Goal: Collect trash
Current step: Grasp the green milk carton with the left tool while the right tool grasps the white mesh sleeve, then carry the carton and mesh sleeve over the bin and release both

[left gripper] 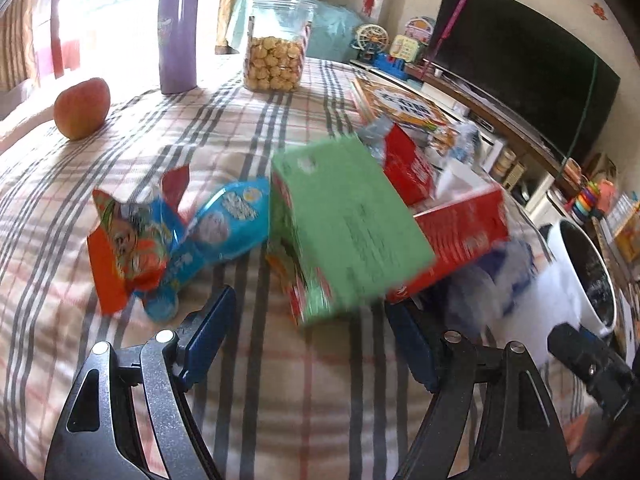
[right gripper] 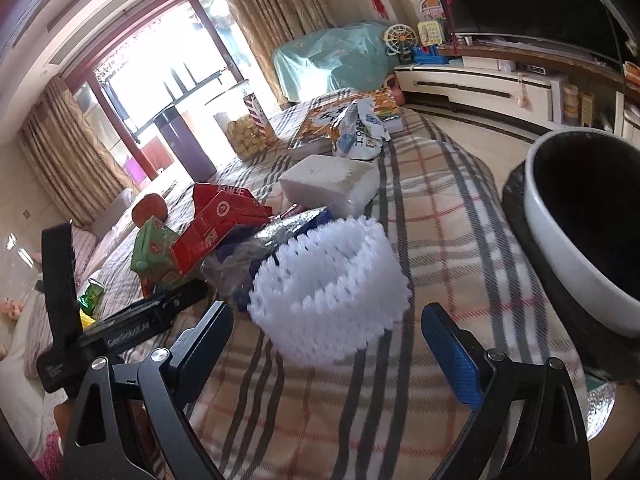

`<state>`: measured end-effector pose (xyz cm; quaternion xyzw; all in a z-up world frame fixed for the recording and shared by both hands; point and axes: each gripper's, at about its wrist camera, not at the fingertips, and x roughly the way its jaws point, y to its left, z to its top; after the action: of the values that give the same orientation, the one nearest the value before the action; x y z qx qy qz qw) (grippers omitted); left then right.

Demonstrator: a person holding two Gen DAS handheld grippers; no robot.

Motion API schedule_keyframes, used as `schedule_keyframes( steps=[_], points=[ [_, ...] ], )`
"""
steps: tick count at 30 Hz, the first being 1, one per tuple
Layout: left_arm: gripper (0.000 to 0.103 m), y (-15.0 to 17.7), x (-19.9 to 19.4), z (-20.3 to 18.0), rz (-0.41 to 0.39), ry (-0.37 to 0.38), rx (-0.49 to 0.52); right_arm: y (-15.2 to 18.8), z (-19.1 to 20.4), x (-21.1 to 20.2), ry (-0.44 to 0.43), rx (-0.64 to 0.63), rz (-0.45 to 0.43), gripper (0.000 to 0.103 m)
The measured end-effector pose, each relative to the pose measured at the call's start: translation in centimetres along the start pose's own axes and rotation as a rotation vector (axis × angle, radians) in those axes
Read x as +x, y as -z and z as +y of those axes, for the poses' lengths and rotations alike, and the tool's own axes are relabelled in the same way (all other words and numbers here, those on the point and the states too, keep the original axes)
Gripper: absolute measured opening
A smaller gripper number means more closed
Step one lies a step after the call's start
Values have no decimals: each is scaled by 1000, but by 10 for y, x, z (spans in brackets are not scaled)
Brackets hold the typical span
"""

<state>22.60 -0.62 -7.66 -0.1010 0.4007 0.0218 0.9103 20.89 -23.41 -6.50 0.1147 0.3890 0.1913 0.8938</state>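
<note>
Plaid cloth (left gripper: 280,400) covers the whole surface, and the litter lies heaped along it toward the side where a white bin with a dark liner (right gripper: 560,248) stands just off the edge. That bin looks like the goal, so each piece should travel the short way across to it.

Largest of the litter in the left wrist view is the green carton (left gripper: 352,232), tilted and leaning on the red carton (left gripper: 460,236); beside them lie a blue snack wrapper (left gripper: 228,220) and an orange wrapper (left gripper: 128,240). The left gripper (left gripper: 310,332) stands with jaws wide, holding nothing, just short of the green carton's near corner. The carton is light and hollow, so I would take it across its narrow thickness, seat it deep between the pads, and lift before swinging, lest it drag the red one along.

In the right wrist view a white foam net sleeve (right gripper: 328,292) lies straight ahead of the right gripper (right gripper: 328,336), whose jaws are also wide and empty. The sleeve is soft and should crush; close fully on one wall, not around the ring.

The apple (left gripper: 82,108), biscuit jar (left gripper: 276,44) and purple flask (left gripper: 178,36) look like keepers.
</note>
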Motion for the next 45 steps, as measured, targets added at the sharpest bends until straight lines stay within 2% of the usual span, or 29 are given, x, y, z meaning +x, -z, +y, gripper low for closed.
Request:
schedule_keyframes(
  steps=[1, 3, 5, 11, 18, 25, 32, 45],
  points=[
    [75, -1, 0, 2, -7, 7, -5, -1, 0, 2, 4, -7, -1, 96],
    [49, -1, 2, 6, -3, 36, -15, -1, 0, 5, 1, -11, -1, 89],
    [37, 0, 4, 7, 10, 65, -21, 0, 1, 7, 1, -12, 9, 62],
    [35, 10, -13, 11, -13, 76, -4, 4, -3, -6, -8, -8, -12, 33],
    [35, 30, -40, 4, -11, 117, 40, 10, -8, -25, -12, 8, -35, 28],
    [35, 38, -64, -27, -26, 199, 115, 17, -13, -47, -10, 27, -66, 28],
    [35, 42, -72, -62, -19, 272, 186, 22, -27, -73, 11, 54, -102, 28],
    [35, 50, -74, -122, -3, 340, 295, 24, -68, -114, 66, 118, -173, 28]
  ],
)
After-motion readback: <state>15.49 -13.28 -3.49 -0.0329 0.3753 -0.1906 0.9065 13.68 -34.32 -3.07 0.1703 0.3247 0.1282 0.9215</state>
